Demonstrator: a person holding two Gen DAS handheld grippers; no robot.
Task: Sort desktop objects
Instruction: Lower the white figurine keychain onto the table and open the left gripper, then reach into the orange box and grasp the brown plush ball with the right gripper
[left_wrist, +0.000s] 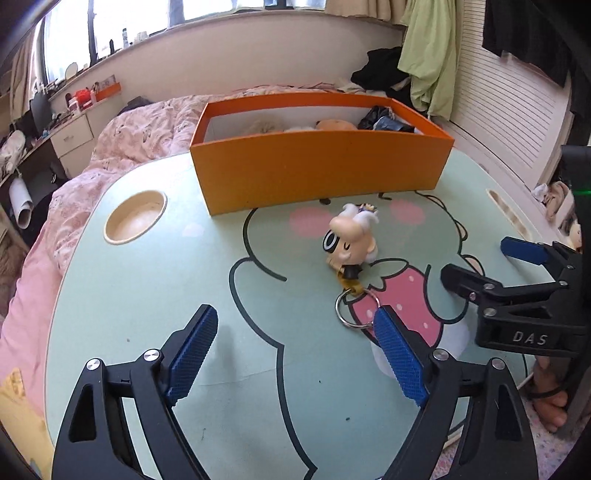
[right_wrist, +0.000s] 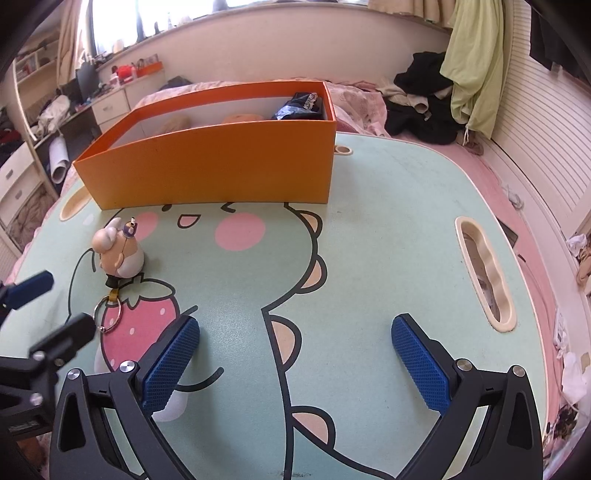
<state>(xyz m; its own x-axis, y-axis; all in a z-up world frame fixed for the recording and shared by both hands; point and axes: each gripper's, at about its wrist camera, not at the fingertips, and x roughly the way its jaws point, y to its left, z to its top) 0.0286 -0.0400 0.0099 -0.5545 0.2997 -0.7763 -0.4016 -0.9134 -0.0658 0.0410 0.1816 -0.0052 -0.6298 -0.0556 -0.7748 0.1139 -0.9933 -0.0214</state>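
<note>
Sorting looks nearly done: several items lie in the orange cardboard box (left_wrist: 317, 173); one cream cartoon-figure keychain (left_wrist: 351, 240) remains on the mint surface (left_wrist: 147, 288), ahead of both empty, wide-open jaws.

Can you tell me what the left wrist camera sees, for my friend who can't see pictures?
A little toy figure keychain lies on a mint-green cartoon table, in front of an open orange box with soft toys inside. The left gripper is open and empty near the keychain's ring, and the right gripper, also open, reaches in from the right.
</note>
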